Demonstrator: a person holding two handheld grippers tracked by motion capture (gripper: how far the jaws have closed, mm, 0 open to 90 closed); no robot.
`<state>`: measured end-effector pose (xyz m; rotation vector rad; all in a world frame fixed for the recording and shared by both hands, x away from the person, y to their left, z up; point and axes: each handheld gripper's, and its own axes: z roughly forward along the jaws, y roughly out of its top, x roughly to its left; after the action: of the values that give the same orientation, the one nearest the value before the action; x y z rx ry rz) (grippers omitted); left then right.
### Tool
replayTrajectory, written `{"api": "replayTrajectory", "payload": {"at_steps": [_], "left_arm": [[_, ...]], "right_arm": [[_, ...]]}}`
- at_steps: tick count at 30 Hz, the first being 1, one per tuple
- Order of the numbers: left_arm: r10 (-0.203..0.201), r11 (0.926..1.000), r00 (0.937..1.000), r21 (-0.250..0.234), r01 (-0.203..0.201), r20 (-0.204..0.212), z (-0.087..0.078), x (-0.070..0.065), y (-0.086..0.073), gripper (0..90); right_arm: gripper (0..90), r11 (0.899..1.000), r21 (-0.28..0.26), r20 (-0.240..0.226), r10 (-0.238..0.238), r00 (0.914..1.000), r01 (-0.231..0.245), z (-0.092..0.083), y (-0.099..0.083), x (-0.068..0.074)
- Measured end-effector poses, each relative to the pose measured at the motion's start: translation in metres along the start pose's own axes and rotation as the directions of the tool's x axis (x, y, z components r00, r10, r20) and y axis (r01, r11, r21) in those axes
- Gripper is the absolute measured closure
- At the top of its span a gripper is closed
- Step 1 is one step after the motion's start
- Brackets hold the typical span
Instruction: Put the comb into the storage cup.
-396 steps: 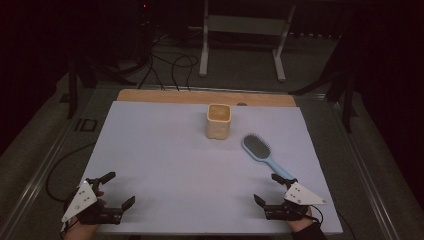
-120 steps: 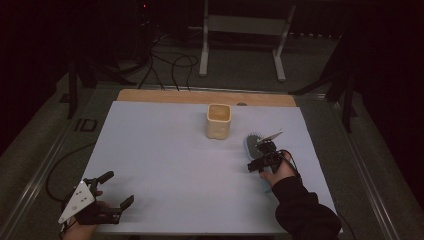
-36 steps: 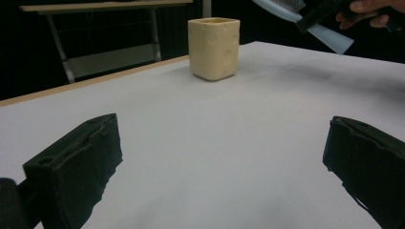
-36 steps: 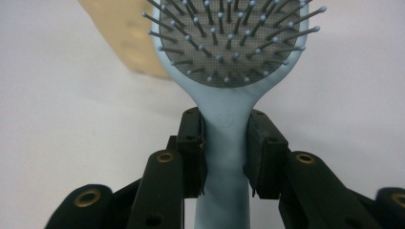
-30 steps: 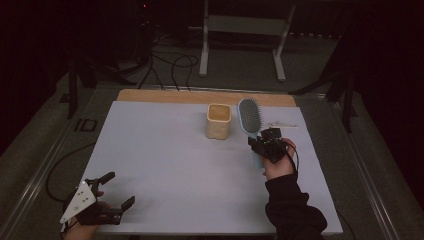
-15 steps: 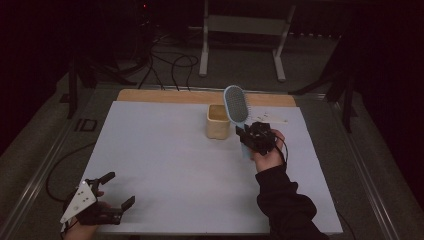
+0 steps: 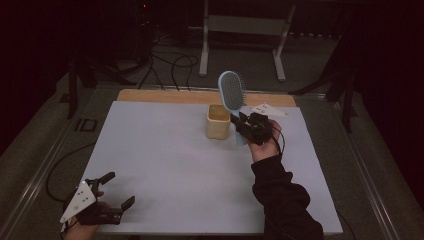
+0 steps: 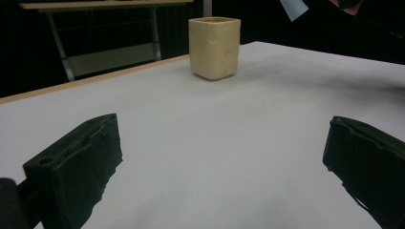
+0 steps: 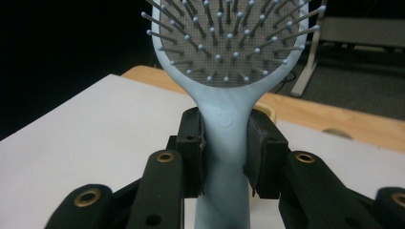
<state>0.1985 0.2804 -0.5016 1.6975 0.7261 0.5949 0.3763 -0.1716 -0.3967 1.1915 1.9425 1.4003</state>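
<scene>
Now the fingers of the right gripper are clamped on the handle of the light blue hairbrush, which stands upright above the counter, just beside the beige cup. Near the front edge, the left gripper rests with its fingers wide apart, holding nothing.

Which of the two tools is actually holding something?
The right tool: its jaws clamp the blue hairbrush by the handle. The left tool sits open.

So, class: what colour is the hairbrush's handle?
Pale blue hairbrush, clearest in the right gripper view.
</scene>
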Motion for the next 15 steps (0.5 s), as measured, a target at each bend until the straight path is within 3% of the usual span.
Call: {"api": "replayTrajectory", "payload": {"at_steps": [7, 15], "left_arm": [[-0.003, 1.0000, 1.0000, -0.003, 0.003, -0.001, -0.0001, 0.0004, -0.0002, 0.0], [-0.003, 1.0000, 1.0000, -0.003, 0.003, 0.000, -0.0001, 0.0002, -0.0001, 0.0]], "right_arm": [[70.2, 0.998, -0.053, -0.024, -0.046, 0.9987, 0.045, 0.0050, 0.0063, 0.0048], [70.2, 0.994, -0.092, -0.035, -0.059, 0.9976, 0.056, 0.0087, 0.0089, 0.0098]]}}
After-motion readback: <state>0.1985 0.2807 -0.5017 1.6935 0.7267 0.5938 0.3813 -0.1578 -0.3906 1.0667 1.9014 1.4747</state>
